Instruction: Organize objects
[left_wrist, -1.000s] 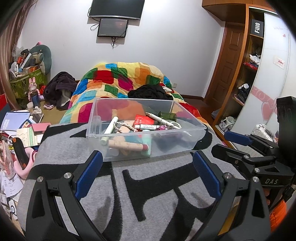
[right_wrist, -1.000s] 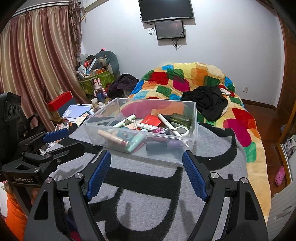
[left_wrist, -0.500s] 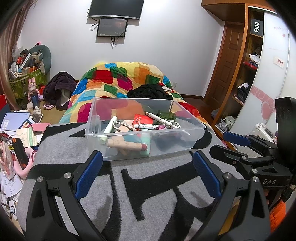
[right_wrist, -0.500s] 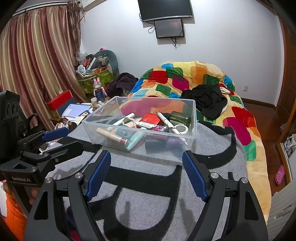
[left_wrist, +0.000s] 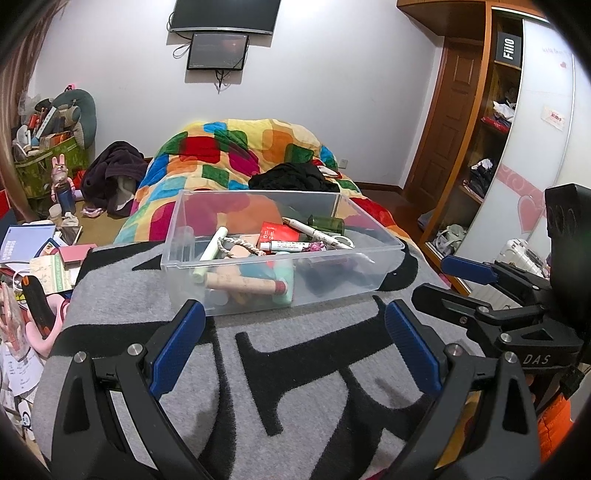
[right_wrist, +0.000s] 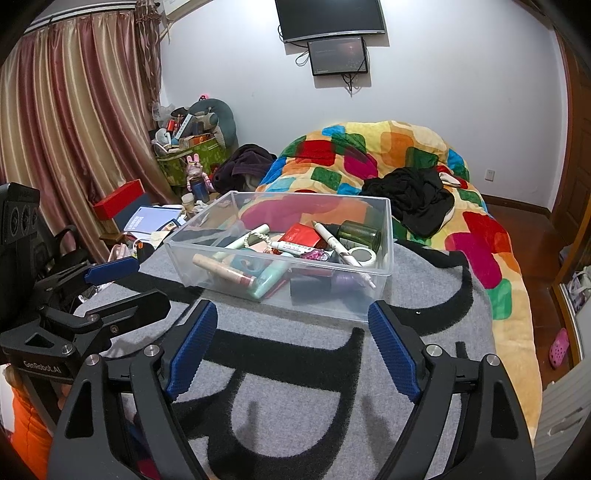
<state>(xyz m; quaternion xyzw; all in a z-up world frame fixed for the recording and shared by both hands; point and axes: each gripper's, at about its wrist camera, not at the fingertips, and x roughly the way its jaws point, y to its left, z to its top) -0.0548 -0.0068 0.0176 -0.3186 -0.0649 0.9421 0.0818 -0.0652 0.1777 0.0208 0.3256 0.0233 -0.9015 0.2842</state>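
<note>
Left gripper (left_wrist: 293, 343): held low over the grey blanket, jaws spread wide, nothing between the blue pads (left_wrist: 175, 350); also seen at the left edge of the right wrist view (right_wrist: 122, 284).
Right gripper (right_wrist: 291, 349): held just short of the bin's near wall, jaws spread wide and gripping nothing; also seen at the right edge of the left wrist view (left_wrist: 458, 280), beside the bin and apart from it.
Clear plastic bin (right_wrist: 386, 236): set on the grey blanket, straight ahead of both grippers, open at the top, its contents visible through the walls.
Grey blanket (left_wrist: 325, 391): spread over the near end of the bed, marked with broad black shapes.
White pen (right_wrist: 334, 242): laid diagonally across the other items in the bin, its far end propped higher.
Green glass jar (right_wrist: 360, 234): lying on its side at the far right of the bin.
Red packet (right_wrist: 301, 234): placed near the middle of the bin, partly under the white pen.
Tape roll (right_wrist: 362, 255): seen by the right wall, just beside the pen.
Pink tube (left_wrist: 245, 285): lying against the near wall, with a mint-green bottle (left_wrist: 284, 282) touching it.
Colourful quilt (right_wrist: 373, 155): heaped on the bed behind the bin, with black clothing (right_wrist: 413, 194) thrown on top.
Screens (right_wrist: 332, 27): mounted on the white wall beyond the bed.
Floor at left: cluttered with books and boxes (left_wrist: 22, 245).
</note>
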